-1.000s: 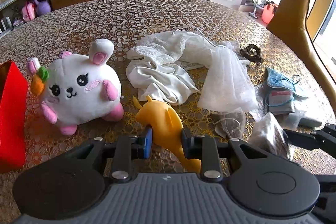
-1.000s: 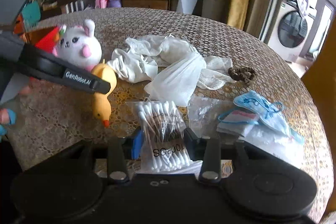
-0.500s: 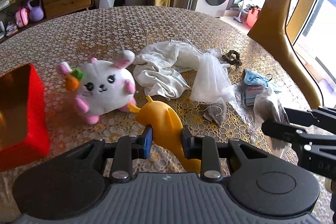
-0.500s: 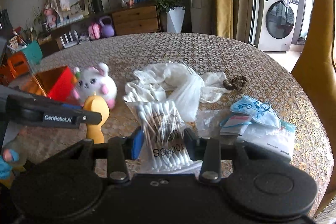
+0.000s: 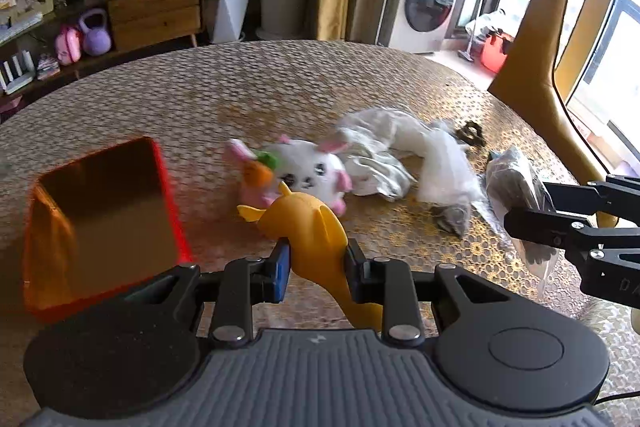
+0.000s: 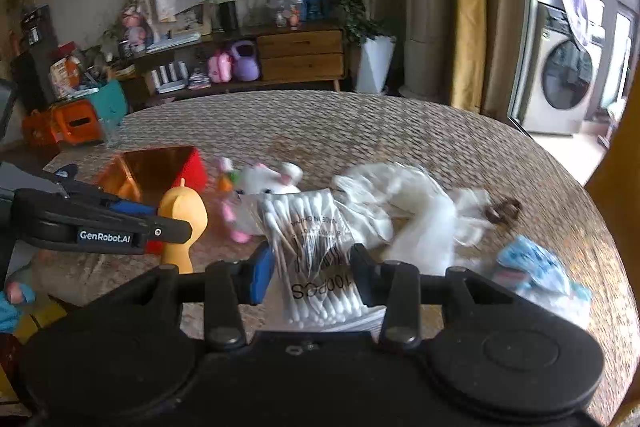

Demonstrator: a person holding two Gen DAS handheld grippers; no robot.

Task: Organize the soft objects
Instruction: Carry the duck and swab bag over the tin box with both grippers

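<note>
The left gripper [image 5: 315,269] clamps a yellow rubber duck [image 5: 310,227]; an open red box [image 5: 100,219] sits at nine o'clock.

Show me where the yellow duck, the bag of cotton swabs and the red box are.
yellow duck [image 5: 308,223], left wrist view, on its rounded body above the claw.
bag of cotton swabs [image 6: 308,227], right wrist view, on the middle of the clear bag.
red box [image 5: 170,195], left wrist view, on its right wall.
</note>
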